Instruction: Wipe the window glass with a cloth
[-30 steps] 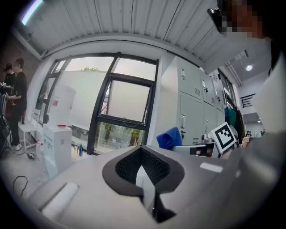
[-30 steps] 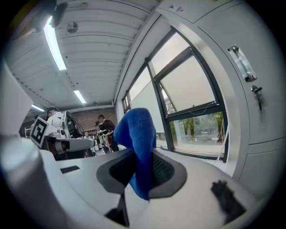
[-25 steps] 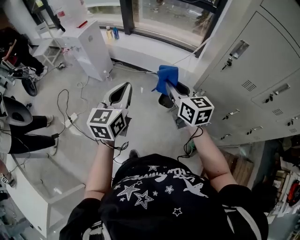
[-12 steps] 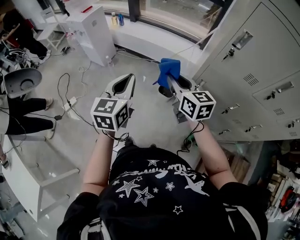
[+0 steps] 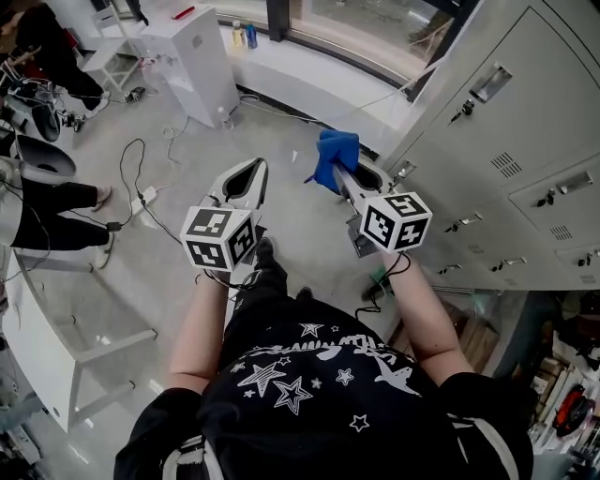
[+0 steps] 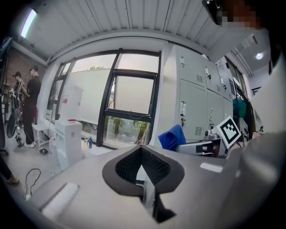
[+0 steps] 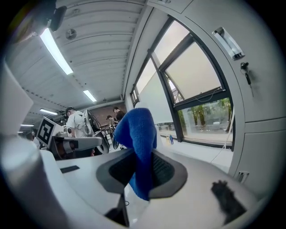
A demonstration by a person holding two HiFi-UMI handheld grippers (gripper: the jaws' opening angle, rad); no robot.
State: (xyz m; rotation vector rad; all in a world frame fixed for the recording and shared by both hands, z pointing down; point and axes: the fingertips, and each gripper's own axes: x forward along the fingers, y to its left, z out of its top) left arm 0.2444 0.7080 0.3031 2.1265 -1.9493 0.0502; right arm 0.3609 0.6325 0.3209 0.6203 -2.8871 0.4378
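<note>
Room: I look down on a grey floor (image 5: 300,234), with grey lockers (image 5: 525,122) filling the right of the frame and a white cabinet (image 5: 202,66) at upper left.
Window: the window glass (image 5: 352,23) runs along the top edge, well apart from both grippers.
Left gripper (image 5: 253,169): my jaws meet at the tips, with nothing between them.
Right gripper (image 5: 335,172): my jaws are clamped on the blue cloth (image 5: 336,150), which bunches up above the pads near the frame's centre.

grey floor (image 5: 286,161) with loose black cables (image 5: 120,174), a white power strip (image 5: 144,202), a white cabinet (image 5: 202,61)
</note>
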